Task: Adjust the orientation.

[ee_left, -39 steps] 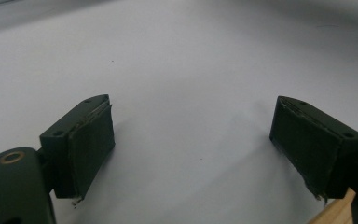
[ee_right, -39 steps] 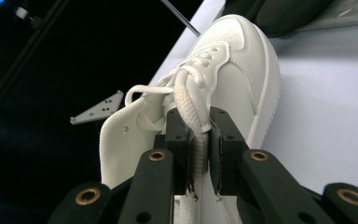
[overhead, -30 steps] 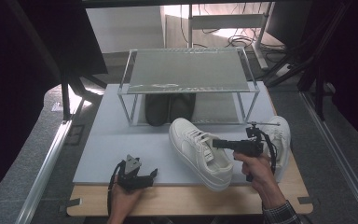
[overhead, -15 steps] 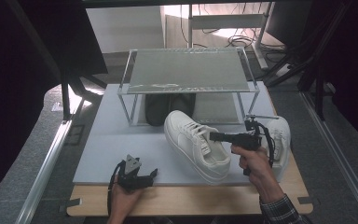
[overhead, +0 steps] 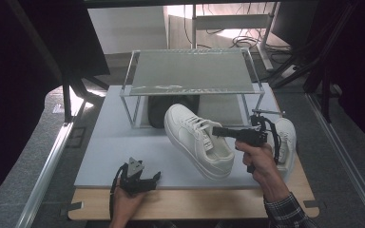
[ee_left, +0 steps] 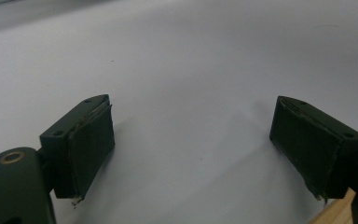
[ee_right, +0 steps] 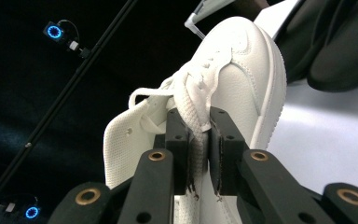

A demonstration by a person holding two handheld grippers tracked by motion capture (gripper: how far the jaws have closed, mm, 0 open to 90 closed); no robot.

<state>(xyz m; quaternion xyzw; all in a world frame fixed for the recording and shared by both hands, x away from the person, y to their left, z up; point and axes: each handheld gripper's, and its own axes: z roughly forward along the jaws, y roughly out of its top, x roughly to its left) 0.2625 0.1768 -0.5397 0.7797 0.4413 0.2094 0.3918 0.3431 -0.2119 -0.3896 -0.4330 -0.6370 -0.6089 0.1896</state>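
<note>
A white sneaker (overhead: 197,140) hangs tilted above the grey mat, toe toward the rack. My right gripper (overhead: 218,131) is shut on its upper edge beside the laces. In the right gripper view the two pads pinch that edge and a lace of the sneaker (ee_right: 242,70), the gripper (ee_right: 198,149) pointing along the shoe. A second white sneaker (overhead: 285,137) lies on the mat behind the right hand. My left gripper (overhead: 154,176) rests low near the mat's front edge; in the left gripper view the gripper (ee_left: 191,144) stands open over bare mat.
A metal rack (overhead: 190,71) with a flat shelf stands at the back of the grey mat (overhead: 114,142). Dark shoes (overhead: 171,107) sit under it. A wooden table edge (overhead: 195,204) runs along the front. Dark frame bars rise on both sides.
The right gripper has lifted the white sneaker higher and a little toward the rack. The left gripper has stayed where it was.
</note>
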